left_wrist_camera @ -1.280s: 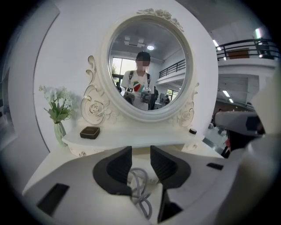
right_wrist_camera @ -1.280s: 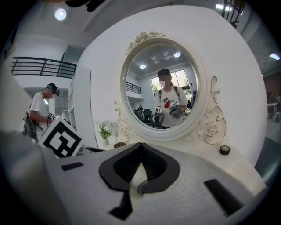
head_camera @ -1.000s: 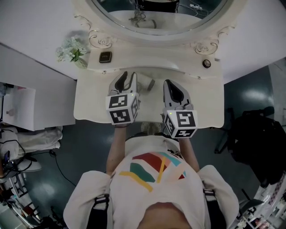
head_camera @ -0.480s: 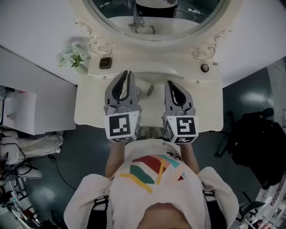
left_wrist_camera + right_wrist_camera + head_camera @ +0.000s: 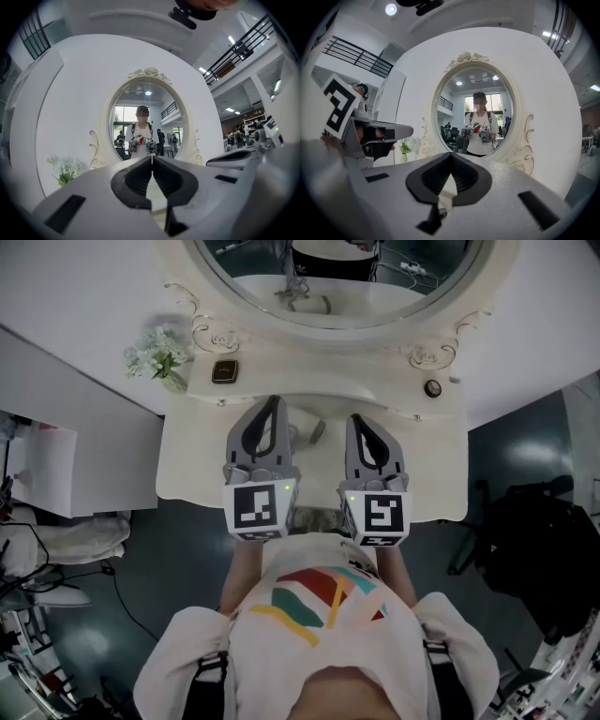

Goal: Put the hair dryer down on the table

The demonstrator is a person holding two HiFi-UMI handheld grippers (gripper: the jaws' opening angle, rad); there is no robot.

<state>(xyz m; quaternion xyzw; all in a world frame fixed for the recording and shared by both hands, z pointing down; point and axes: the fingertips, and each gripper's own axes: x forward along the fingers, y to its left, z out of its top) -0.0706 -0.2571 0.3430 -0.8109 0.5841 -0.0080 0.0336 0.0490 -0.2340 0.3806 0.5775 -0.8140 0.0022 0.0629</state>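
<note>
hair dryer (image 5: 314,431): lies on the surface (image 5: 192,456) between the two grippers, partly hidden behind the left gripper (image 5: 273,401) (a pale barrel with a grey end, as far as the head view shows); nothing grips it.
left gripper (image 5: 152,157): jaws pressed together tip to tip, nothing between them.
right gripper (image 5: 451,154): jaws likewise together and empty, hanging over the surface near the hair dryer.
risk: the rounded body could probably roll or get knocked if either gripper swings sideways as it pulls away, since both tips sit near it.
change: a second ago the left gripper's jaws stood apart and tilted beside the hair dryer; now they are closed and both grippers sit squarer.
</note>
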